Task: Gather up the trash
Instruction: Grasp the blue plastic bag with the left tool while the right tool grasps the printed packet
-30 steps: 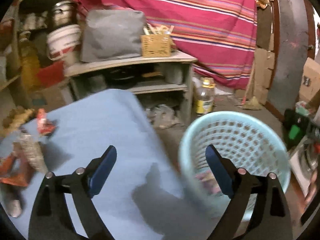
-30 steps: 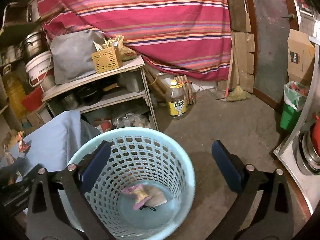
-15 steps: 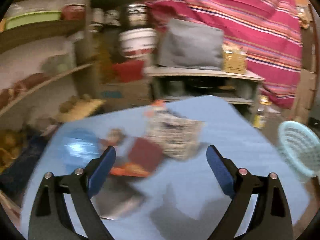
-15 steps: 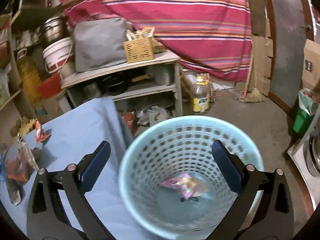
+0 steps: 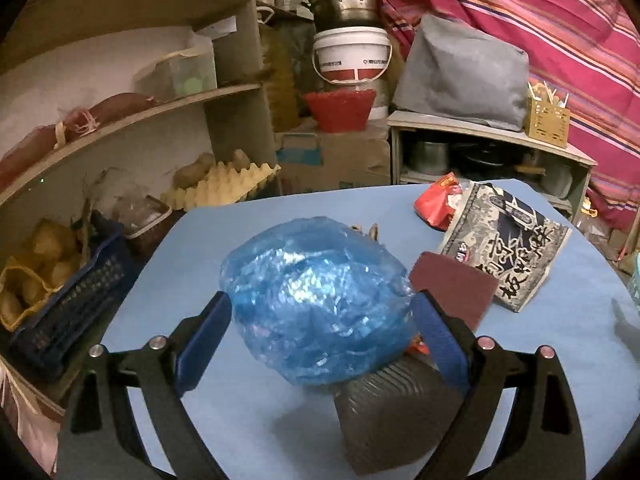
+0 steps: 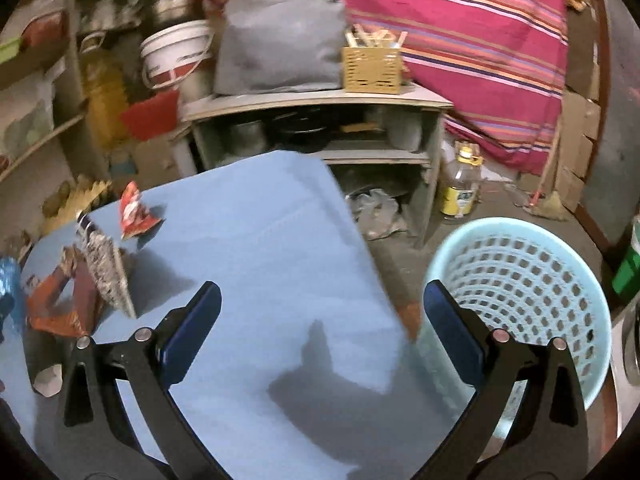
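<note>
A pick-up step is judged to be in hand: the left gripper [image 5: 320, 320] is spread wide around the crumpled blue plastic bag [image 5: 316, 300], which sits between the blue pads, not yet pinched. Closing on it is what the next move calls for. Beneath and beside the bag a dark ribbed wrapper [image 5: 392, 404] lies on the blue surface [image 5: 192, 248]; farther off lies a printed snack packet [image 5: 508, 248]. The right gripper [image 6: 320, 328] is held wide and empty above the surface, the light-blue laundry-style basket [image 6: 528, 280] standing on the floor just beyond.
</note>
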A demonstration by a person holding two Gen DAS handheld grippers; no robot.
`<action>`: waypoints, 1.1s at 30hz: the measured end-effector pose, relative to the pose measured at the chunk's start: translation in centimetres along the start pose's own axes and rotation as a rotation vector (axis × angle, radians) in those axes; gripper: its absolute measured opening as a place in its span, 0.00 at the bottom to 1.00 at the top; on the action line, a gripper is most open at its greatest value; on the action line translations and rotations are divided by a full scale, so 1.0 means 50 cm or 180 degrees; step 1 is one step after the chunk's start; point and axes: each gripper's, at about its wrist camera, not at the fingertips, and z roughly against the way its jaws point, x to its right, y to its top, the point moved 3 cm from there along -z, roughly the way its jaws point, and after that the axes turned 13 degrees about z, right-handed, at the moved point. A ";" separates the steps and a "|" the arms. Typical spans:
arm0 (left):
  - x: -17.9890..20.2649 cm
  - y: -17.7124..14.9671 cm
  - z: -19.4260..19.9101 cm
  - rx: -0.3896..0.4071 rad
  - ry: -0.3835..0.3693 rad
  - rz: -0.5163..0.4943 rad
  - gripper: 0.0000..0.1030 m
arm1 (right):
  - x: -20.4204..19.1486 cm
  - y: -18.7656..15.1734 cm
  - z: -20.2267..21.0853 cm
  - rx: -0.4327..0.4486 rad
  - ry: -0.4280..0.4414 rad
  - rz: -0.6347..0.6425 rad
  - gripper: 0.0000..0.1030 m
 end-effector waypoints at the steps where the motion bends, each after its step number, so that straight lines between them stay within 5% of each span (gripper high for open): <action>1: -0.003 0.003 -0.007 -0.0020 -0.0046 0.0016 0.88 | -0.017 0.002 -0.005 -0.0004 0.0020 0.0054 0.96; 6: -0.010 0.006 -0.052 -0.0296 -0.0267 0.0167 0.81 | -0.074 0.003 -0.026 -0.0039 0.0041 0.0200 0.96; 10: -0.010 0.002 -0.073 -0.0460 -0.0396 0.0209 0.46 | -0.106 0.005 -0.034 -0.0035 0.0195 0.0197 0.96; 14: -0.017 0.004 -0.066 -0.0438 -0.0446 0.0262 0.30 | -0.150 0.011 -0.039 -0.0001 0.0312 0.0241 0.96; 23: -0.102 0.043 0.007 -0.0121 -0.0252 0.0372 0.27 | -0.242 0.043 -0.056 0.0098 0.0572 0.0421 0.96; 33: -0.178 0.046 0.009 -0.0120 -0.0056 0.0432 0.27 | -0.321 0.080 -0.114 0.0185 0.0715 0.0731 0.94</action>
